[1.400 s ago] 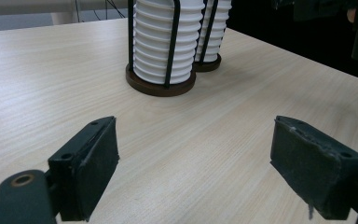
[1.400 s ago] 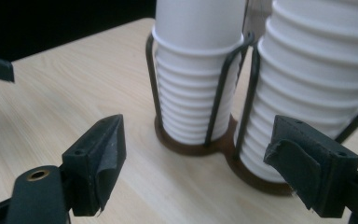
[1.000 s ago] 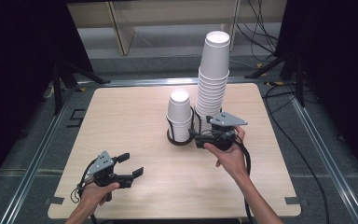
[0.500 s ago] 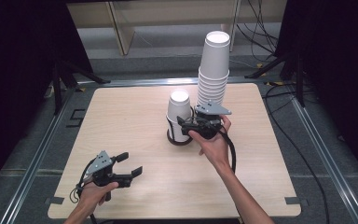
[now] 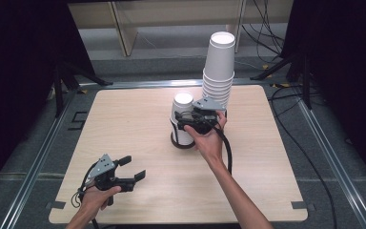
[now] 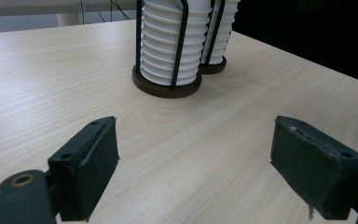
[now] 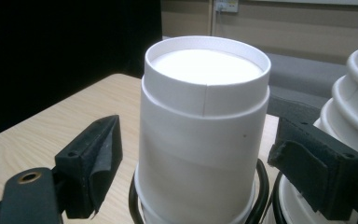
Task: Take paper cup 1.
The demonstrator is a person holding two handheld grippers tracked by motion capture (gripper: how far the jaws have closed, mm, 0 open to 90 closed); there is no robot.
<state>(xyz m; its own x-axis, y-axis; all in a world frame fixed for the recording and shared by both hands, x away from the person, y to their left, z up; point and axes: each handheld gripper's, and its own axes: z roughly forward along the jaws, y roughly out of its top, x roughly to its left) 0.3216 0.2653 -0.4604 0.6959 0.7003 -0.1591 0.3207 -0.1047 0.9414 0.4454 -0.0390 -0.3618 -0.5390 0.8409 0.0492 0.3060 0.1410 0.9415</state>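
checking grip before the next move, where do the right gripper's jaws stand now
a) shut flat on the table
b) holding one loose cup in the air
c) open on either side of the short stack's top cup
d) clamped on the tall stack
c: in the right gripper view the right gripper has a pad on each side of the short stack's top cup, with gaps left, so no squeeze yet.
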